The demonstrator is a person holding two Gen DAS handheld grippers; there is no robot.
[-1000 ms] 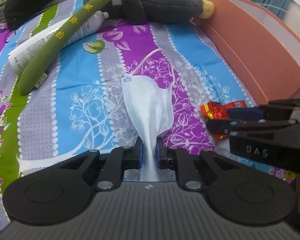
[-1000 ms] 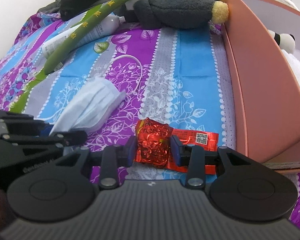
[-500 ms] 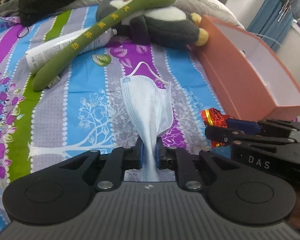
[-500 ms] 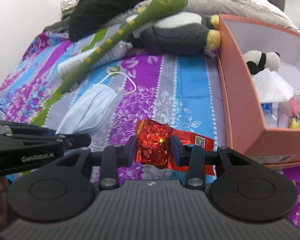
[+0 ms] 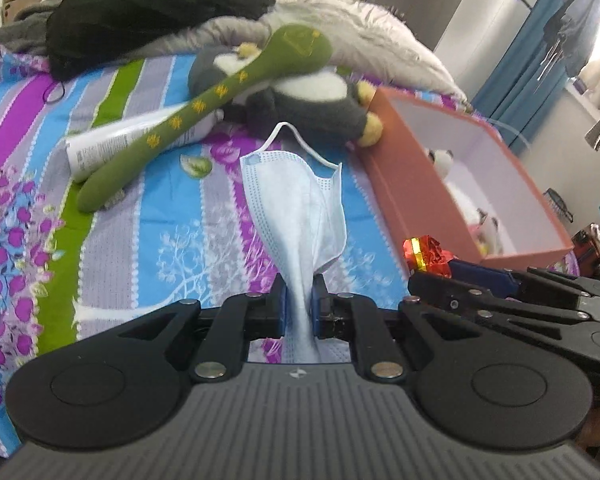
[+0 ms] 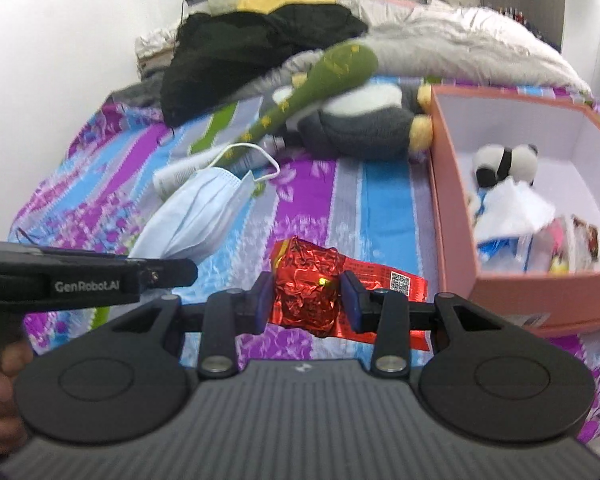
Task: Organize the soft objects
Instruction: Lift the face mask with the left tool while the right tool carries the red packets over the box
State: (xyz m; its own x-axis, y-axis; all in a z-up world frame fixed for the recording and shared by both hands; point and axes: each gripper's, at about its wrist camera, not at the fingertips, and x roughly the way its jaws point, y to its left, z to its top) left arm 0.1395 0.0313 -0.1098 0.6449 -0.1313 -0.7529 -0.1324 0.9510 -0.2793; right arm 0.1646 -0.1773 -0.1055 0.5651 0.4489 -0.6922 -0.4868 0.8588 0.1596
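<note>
My left gripper [image 5: 299, 300] is shut on a light blue face mask [image 5: 300, 208] and holds it up off the bed; the mask also shows in the right wrist view [image 6: 196, 220]. My right gripper [image 6: 305, 300] is shut on a crumpled red foil wrapper [image 6: 308, 288], lifted above the bed; the wrapper shows in the left wrist view [image 5: 426, 254] too. The pink open box [image 6: 452, 200] stands to the right, with a small panda toy [image 6: 504, 162] and white soft items inside.
A grey-and-white plush toy [image 5: 312, 100], a long green plush stick [image 5: 204, 108] and a white tube [image 5: 116, 146] lie on the striped floral bedspread [image 5: 160, 216]. Black clothing [image 5: 148, 4] and a grey blanket are piled at the back.
Both grippers have risen from the bed with their loads; the mask and the red wrapper now hang clear of the bedspread, and the box's inside has come into view.
</note>
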